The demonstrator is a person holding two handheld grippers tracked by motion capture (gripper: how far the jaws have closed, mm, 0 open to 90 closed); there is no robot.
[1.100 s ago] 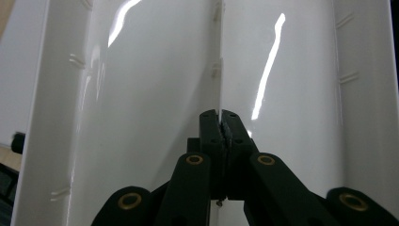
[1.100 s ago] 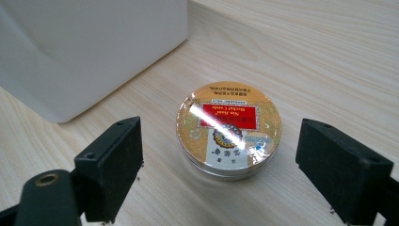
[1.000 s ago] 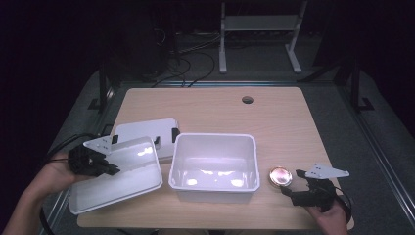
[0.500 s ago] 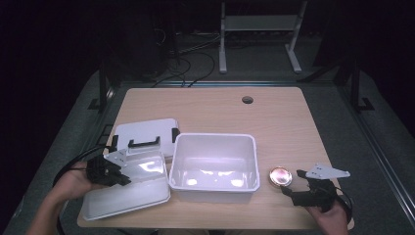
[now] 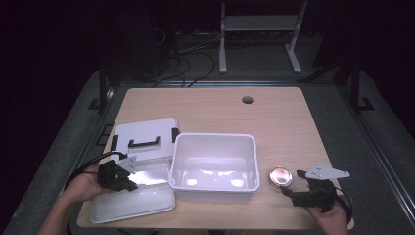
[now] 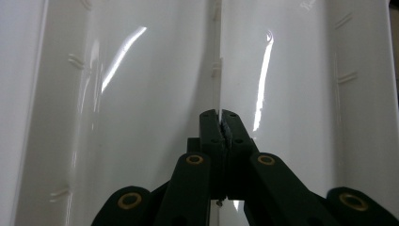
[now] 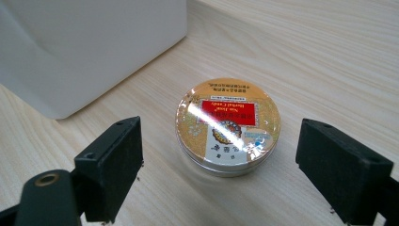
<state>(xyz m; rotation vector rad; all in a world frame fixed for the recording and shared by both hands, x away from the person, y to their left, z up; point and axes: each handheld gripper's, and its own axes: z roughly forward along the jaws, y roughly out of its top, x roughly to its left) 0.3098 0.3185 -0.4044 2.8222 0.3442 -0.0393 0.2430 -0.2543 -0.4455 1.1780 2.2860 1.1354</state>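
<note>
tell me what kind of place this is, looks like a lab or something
Probably a lab or recording workspace, not a home. A bare wooden table with a cable hole stands in a dark room, cables trail over the floor behind it beside a metal stand, and only a white bin and a small tin are laid out.

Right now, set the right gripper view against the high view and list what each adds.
Right gripper view alone: the printed label with its red panel on the round tin, and the open right claw with a jaw on either side of it, not touching. High view alone: the left claw pinching the flat white lid, and a handled lid behind. Both: tin, white bin, wooden table.
</note>
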